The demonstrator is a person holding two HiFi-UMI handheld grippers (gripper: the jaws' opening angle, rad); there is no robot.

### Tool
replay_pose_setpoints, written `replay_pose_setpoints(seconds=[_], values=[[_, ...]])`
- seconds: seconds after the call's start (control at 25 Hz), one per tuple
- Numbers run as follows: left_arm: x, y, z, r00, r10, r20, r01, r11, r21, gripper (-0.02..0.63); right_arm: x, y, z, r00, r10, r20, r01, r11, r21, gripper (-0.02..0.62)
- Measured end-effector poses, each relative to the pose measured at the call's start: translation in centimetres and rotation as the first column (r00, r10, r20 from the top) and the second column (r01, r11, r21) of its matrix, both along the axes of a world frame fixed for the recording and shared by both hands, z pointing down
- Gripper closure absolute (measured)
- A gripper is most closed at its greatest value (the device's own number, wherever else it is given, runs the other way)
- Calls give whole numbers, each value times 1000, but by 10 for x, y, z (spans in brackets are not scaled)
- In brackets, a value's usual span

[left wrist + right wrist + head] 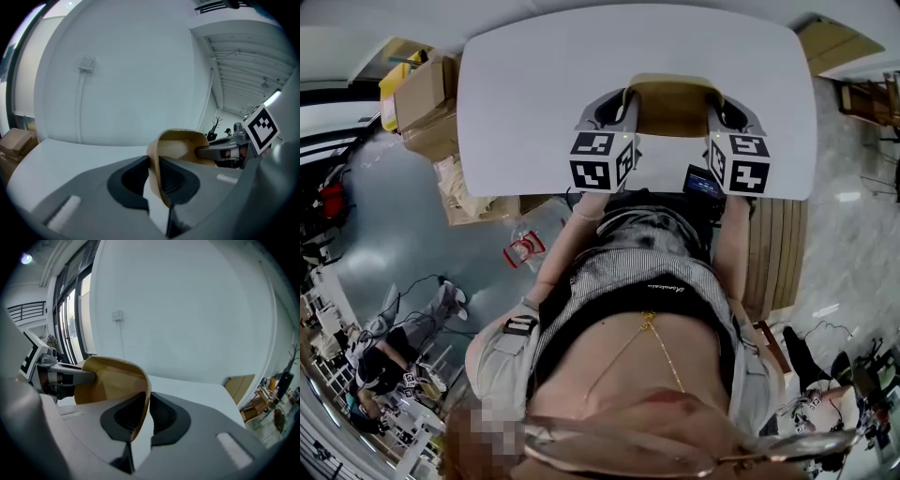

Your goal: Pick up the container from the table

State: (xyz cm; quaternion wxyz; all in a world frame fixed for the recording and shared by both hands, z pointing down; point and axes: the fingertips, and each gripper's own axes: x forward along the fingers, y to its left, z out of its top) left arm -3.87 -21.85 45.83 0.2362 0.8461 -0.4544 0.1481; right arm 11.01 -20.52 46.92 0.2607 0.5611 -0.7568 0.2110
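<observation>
A tan, thin-walled container [673, 105] sits between my two grippers over the white table [525, 103], near its front edge. My left gripper [625, 101] is shut on the container's left wall and my right gripper [718, 103] on its right wall. In the left gripper view the dark pads pinch the tan rim [154, 171], with the container's hollow [180, 145] beyond and the right gripper's fingers [220, 152] at its far side. The right gripper view shows the same grip [146, 409] on the container [110, 378]. Whether its base touches the table is hidden.
Cardboard boxes [427, 94] stand on the floor left of the table. A slatted wooden panel [776, 253] leans at its right. A plain white wall with a switch [86, 63] lies beyond the table. People sit on the floor at lower left [394, 352].
</observation>
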Motion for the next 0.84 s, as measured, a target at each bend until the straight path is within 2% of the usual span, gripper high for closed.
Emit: replay_pose_setpoints(seconds=[0.84], values=[[-8,-16,10,1000,-19,3,19,1000,-25,571,-7,-19,11,1000,-23,10,24,999,-27,537]])
